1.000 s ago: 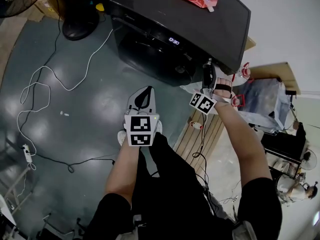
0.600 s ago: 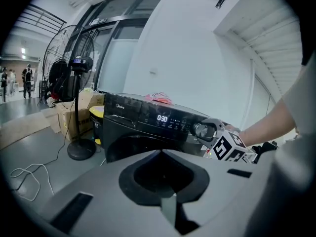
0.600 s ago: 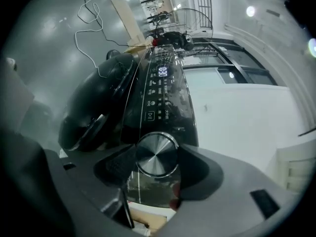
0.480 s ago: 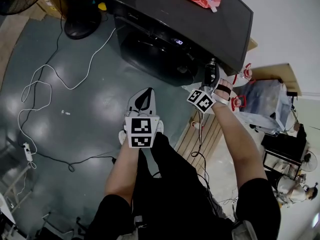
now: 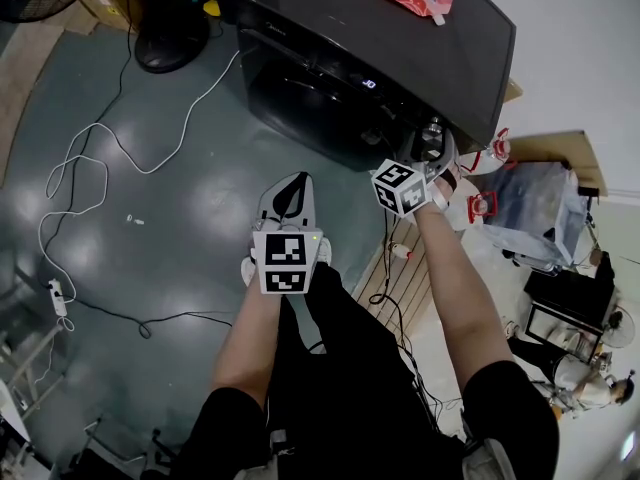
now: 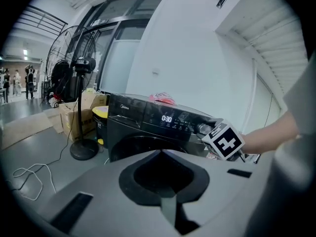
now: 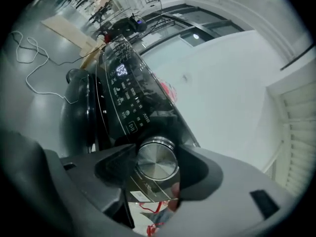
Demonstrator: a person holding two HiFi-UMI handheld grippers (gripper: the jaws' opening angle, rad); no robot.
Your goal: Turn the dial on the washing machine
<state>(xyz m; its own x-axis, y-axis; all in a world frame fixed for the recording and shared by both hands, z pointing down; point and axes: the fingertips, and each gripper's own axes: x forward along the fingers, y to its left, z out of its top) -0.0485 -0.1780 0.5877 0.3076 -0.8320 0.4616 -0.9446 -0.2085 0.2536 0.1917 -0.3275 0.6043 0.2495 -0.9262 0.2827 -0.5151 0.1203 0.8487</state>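
The dial sits at the right-hand end of the washing machine's control panel, close to the machine's front right corner, and stands out from the panel towards the person. The right gripper points almost straight at it. In the right gripper view the brushed metal face of the dial fills the space between the two jaws, one jaw against each side of its rim, so the right gripper is grasping the dial.

The relation that matters is the lining-up of axes. The dial's axis runs outward from the panel, and the gripper's own pointing line lies nearly along it. Judged from this, any further turn calls for a roll of the wrist about that line, not a push or a sideways sweep, which could slide the jaws off the smooth rim.

The left gripper is well apart from the panel, over the floor in front of the machine's door, its jaws clenched on nothing. The right gripper is the one placed for the work.
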